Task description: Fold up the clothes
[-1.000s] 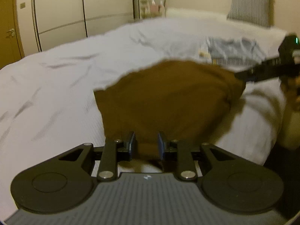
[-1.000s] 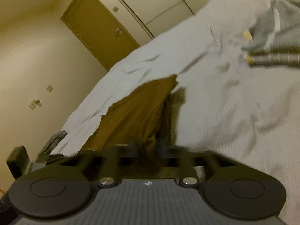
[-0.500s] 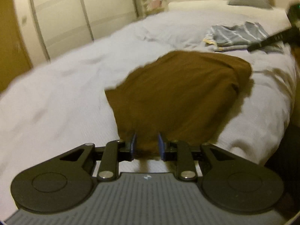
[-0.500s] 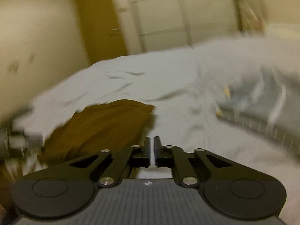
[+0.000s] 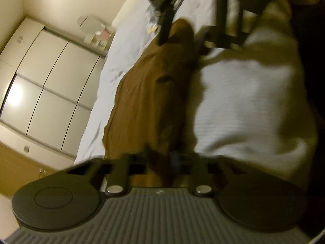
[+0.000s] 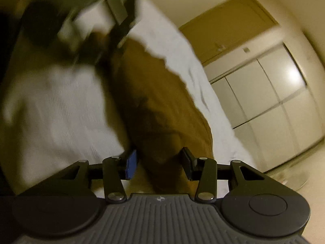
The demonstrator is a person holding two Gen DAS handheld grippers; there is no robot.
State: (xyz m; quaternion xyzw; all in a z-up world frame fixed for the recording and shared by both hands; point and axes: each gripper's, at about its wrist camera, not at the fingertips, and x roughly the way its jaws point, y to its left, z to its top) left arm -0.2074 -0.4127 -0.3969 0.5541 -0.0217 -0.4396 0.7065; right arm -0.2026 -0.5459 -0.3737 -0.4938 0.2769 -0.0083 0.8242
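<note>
A brown garment (image 5: 146, 101) lies bunched in a long band on the white bed (image 5: 243, 101). My left gripper (image 5: 161, 156) is shut on its near end, though the fingers are blurred. At the garment's far end, the right tool's dark frame (image 5: 223, 10) shows at the top of the left wrist view. In the right wrist view the brown garment (image 6: 158, 101) runs up from my right gripper (image 6: 159, 161), which is open with the cloth's end lying between its blue pad (image 6: 131, 163) and its black finger. The left tool (image 6: 113, 30) is a blur at the other end.
The white bed (image 6: 61, 111) fills most of both views, and its edge drops off beside the garment. Cream wardrobe doors (image 5: 50, 91) stand beyond the bed, with a small dresser and mirror (image 5: 91, 24). A brown door (image 6: 223, 36) is next to the wardrobe (image 6: 274, 101).
Both tools have rolled sideways. The right gripper, shut and empty half a second ago, has opened around the garment's end. The garment has drawn from a wide sheet into a narrow band.
</note>
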